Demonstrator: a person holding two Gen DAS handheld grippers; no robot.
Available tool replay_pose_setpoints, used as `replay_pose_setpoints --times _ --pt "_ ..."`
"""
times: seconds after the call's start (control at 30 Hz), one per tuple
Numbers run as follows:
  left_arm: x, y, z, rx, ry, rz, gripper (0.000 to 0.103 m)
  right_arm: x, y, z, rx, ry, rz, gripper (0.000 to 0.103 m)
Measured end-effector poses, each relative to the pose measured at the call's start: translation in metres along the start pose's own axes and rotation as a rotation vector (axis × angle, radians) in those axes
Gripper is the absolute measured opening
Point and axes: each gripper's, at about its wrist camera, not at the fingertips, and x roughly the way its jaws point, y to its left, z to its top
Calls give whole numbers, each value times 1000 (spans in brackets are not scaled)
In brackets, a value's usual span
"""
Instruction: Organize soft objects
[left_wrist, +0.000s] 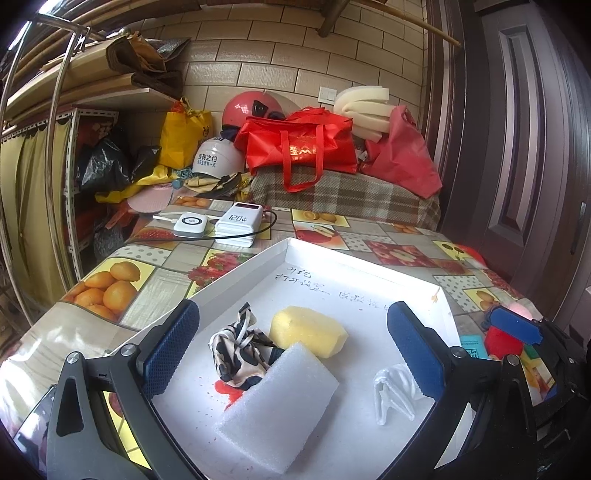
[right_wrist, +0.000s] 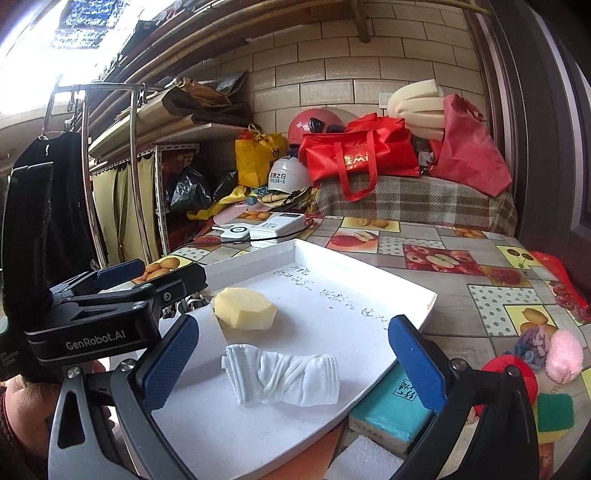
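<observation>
A white tray (left_wrist: 332, 266) lies on the fruit-print table. In it lie a yellow sponge (left_wrist: 308, 330), a black-and-cream patterned cloth pouch (left_wrist: 242, 349), a white foam block (left_wrist: 280, 406) and a folded white cloth (left_wrist: 393, 393). My left gripper (left_wrist: 293, 350) is open and empty, with the pouch, sponge and foam between its fingers. My right gripper (right_wrist: 291, 363) is open and empty over the white cloth (right_wrist: 284, 374), with the yellow sponge (right_wrist: 245, 308) beyond it. The left gripper body (right_wrist: 110, 306) shows at the left of the right wrist view.
Right of the tray (right_wrist: 417, 288) lie a teal tissue pack (right_wrist: 391, 406), a red ball (right_wrist: 509, 373), a pink pompom (right_wrist: 563, 354), a yarn bundle (right_wrist: 532, 343) and a green-and-yellow scouring sponge (right_wrist: 554, 413). Two power banks (left_wrist: 221, 223) sit behind the tray. Red bags (left_wrist: 303, 147) and helmets crowd the back.
</observation>
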Motion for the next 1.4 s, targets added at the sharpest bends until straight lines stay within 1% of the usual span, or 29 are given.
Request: replay_pose_setpoints --times 0.37,0.47,0.57,0.7,0.83,0.97,1.1,1.2,1.27,1.33,1.4 --pt "-8 -8 -3 29 -9 -28 103 -28 12 -13 -72 27 72 103" --pt "-9 -15 -4 60 -13 -34 103 -33 3 -16 -43 52 77 103" --pt "-11 -21 -6 89 -18 -40 103 -37 -10 -18 2 66 58 103" --pt "-15 -29 -8 122 -21 -51 103 -46 -30 -21 55 81 1 103" --pt "-16 -37 -9 137 -16 -81 103 -65 -43 -22 74 36 -53 103" --pt "-16 -47 -12 145 13 -139 103 -82 -55 -23 61 -6 -116 103" --pt "-22 -65 -17 197 14 -188 103 -93 -83 -24 87 -25 -198 103" --pt "-28 -80 -21 231 19 -274 103 -102 -117 -27 144 -31 -286 103" --pt "-30 -91 -23 258 28 -319 103 -111 -141 -30 190 -33 -346 103" --pt "-32 -106 -27 282 51 -369 103 -122 -170 -34 253 -37 -409 103" --pt "-30 -123 -31 296 96 -425 103 -132 -193 -40 318 -35 -443 103"
